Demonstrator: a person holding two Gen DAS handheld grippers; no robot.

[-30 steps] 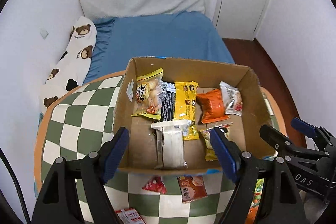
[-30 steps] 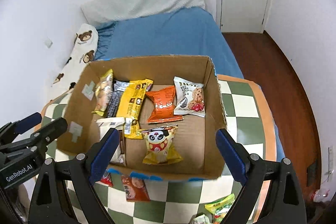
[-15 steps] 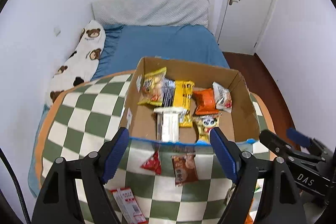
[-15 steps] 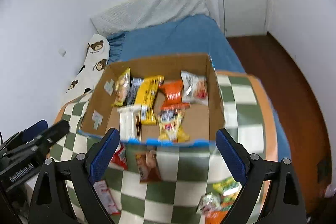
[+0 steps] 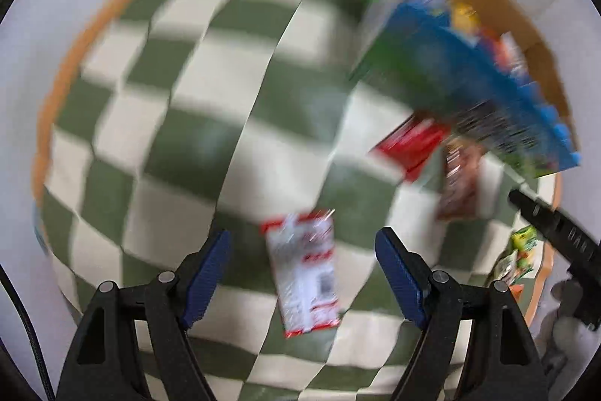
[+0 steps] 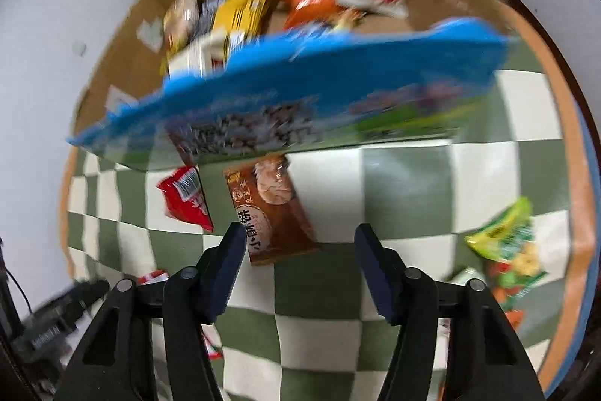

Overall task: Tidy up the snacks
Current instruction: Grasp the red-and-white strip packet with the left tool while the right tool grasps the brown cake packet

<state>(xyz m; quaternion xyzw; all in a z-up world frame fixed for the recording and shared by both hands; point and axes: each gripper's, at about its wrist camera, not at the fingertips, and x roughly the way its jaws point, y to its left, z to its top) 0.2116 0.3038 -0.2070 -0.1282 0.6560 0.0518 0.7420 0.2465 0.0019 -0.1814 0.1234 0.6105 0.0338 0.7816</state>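
Observation:
A cardboard box (image 6: 124, 44) with a blue printed front (image 6: 300, 100) holds several snack packets. On the green checked tablecloth (image 5: 180, 145) lies a white and red packet (image 5: 304, 273), right under my left gripper (image 5: 302, 262), whose jaws stand open on either side of it without touching. My right gripper (image 6: 300, 250) hovers over a brown packet (image 6: 270, 209); its jaws are closing, with the packet's near end between them and no pad pressing on it. A red packet (image 6: 186, 198) lies to its left. The picture is blurred.
A green and yellow packet (image 6: 507, 243) lies near the table's right edge. The orange table rim (image 6: 578, 175) curves round the right side. The right gripper's black body (image 5: 556, 228) shows at the right of the left wrist view.
Both grippers have dropped from above the box to just over the tablecloth in front of it. The right jaws have narrowed. The left gripper now points at the white and red packet.

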